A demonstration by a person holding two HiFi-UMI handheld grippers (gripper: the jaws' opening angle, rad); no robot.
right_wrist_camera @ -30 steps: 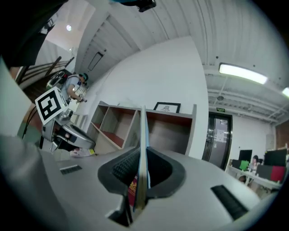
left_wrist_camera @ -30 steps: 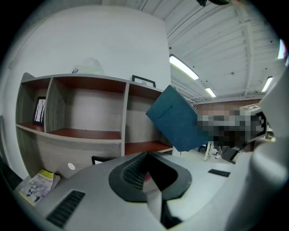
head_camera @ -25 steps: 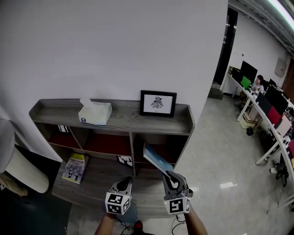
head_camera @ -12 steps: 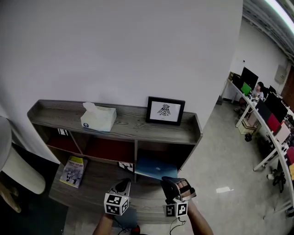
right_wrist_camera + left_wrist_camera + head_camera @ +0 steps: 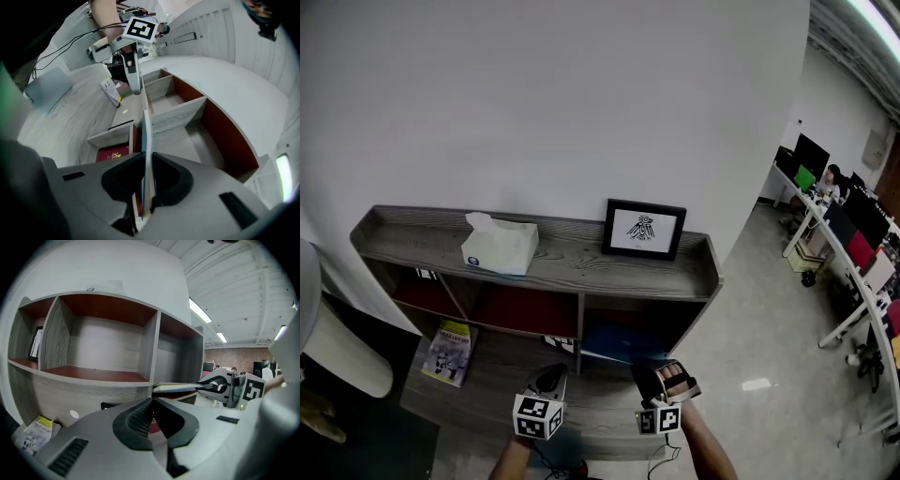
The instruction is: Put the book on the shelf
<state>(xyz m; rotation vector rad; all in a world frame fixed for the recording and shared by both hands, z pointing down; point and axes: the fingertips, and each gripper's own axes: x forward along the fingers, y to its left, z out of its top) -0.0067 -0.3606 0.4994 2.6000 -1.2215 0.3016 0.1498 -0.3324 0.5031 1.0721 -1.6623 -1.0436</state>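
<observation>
head view has my right tongs [image 5: 654, 373] pinched narrow on the blue book [image 5: 617, 344], which lies flat at the mouth of the right-hand lower compartment of the shelf [image 5: 572, 260]. i have not yet let go, so i judge pushing it home and releasing remain. my left tongs [image 5: 547, 382] are closed on nothing, just beside.

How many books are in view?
3: a blue book in the right tongs, a yellow booklet on the lower left board, a dark red book near the blue one. Others may be hidden.
</observation>
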